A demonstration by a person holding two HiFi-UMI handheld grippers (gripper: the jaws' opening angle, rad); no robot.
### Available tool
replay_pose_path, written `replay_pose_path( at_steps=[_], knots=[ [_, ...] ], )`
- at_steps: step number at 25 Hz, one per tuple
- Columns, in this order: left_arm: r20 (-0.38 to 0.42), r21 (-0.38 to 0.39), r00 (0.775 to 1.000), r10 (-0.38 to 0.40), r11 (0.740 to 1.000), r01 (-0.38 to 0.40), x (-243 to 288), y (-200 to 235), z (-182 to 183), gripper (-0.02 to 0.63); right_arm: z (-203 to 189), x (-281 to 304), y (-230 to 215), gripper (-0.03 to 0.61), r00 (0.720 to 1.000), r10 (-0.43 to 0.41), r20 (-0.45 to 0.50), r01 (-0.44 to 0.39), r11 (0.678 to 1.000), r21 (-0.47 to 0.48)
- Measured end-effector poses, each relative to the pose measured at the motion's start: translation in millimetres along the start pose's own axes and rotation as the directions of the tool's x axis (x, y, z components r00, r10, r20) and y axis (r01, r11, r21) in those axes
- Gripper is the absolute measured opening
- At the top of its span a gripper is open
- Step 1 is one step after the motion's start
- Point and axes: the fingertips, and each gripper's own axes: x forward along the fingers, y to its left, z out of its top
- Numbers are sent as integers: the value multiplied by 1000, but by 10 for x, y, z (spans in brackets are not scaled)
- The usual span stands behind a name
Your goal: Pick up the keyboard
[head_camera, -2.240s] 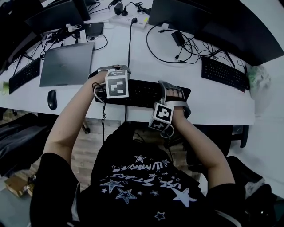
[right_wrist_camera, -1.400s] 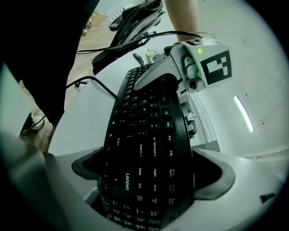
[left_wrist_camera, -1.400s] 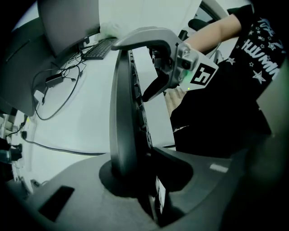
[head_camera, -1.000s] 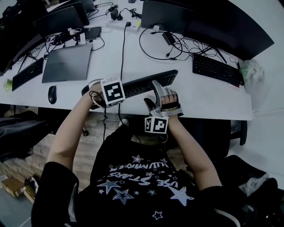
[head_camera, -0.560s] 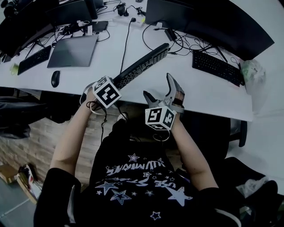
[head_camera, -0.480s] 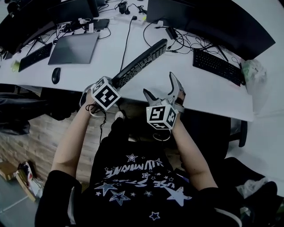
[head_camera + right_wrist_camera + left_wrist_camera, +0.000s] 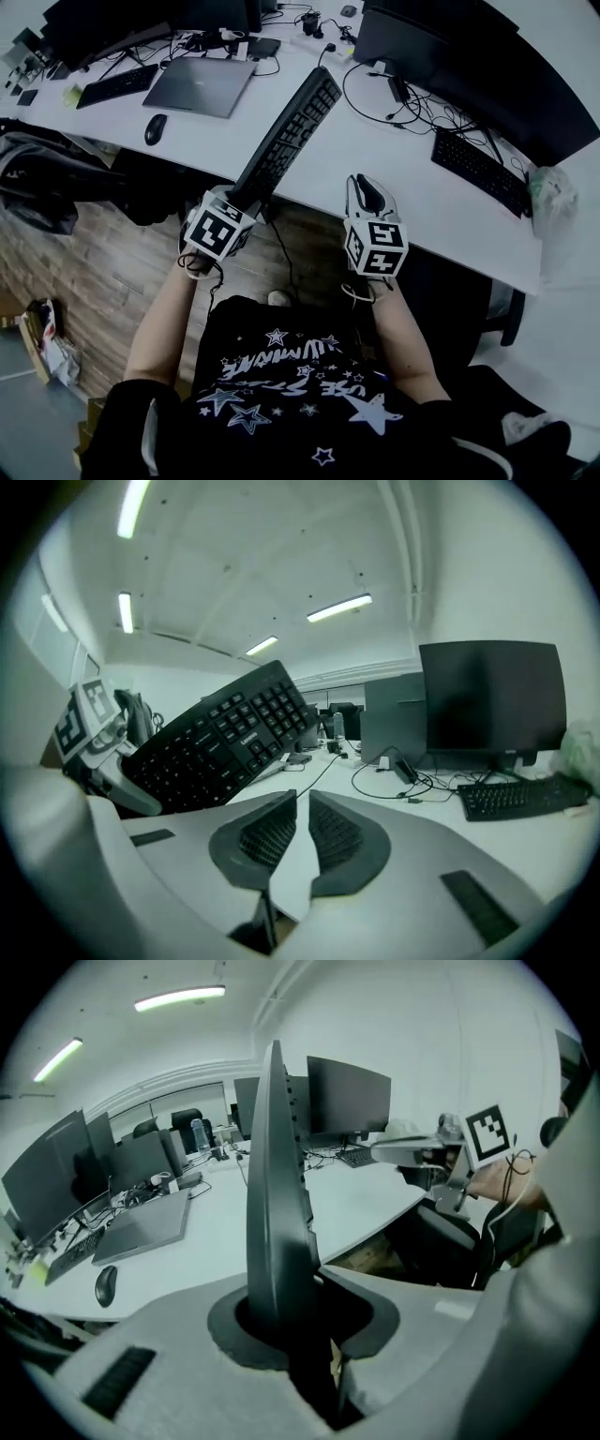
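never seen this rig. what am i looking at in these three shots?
No robot: a person holds a two-fingered gripper in each hand. The head view looks down from a camera on their head; each gripper view rides on one gripper, looking along its fingers. The white desk carries a closed laptop, a mouse, monitors and two more keyboards. The left gripper clamps one end of a black keyboard, raised and tilted above the desk. The right gripper is empty, its fingers closing on nothing.

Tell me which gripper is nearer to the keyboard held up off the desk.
Left. The left gripper is clamped on the near end of the keyboard; the right gripper is apart from it, off to its right, jaws closing on nothing.
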Motion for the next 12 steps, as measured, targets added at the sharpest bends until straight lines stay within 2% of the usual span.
replay_pose_path(
  at_steps=[1,2,4,12],
  knots=[
    [12,-23,1000,8,1000,-7,-53,-1,-38,89,-9,7,7,22,1000,1,-2,0,1000,30],
    [24,-44,1000,13,999,-12,-105,-8,-76,89,-25,11,24,9,1000,6,-5,-6,999,51],
    [48,-79,999,21,997,-17,-206,-33,-163,89,-57,8,90,9,1000,25,-11,-25,998,62],
    [93,-210,995,35,978,-15,-714,-284,-785,89,-16,-157,660,8,993,114,-7,-114,993,-10]
  ],
)
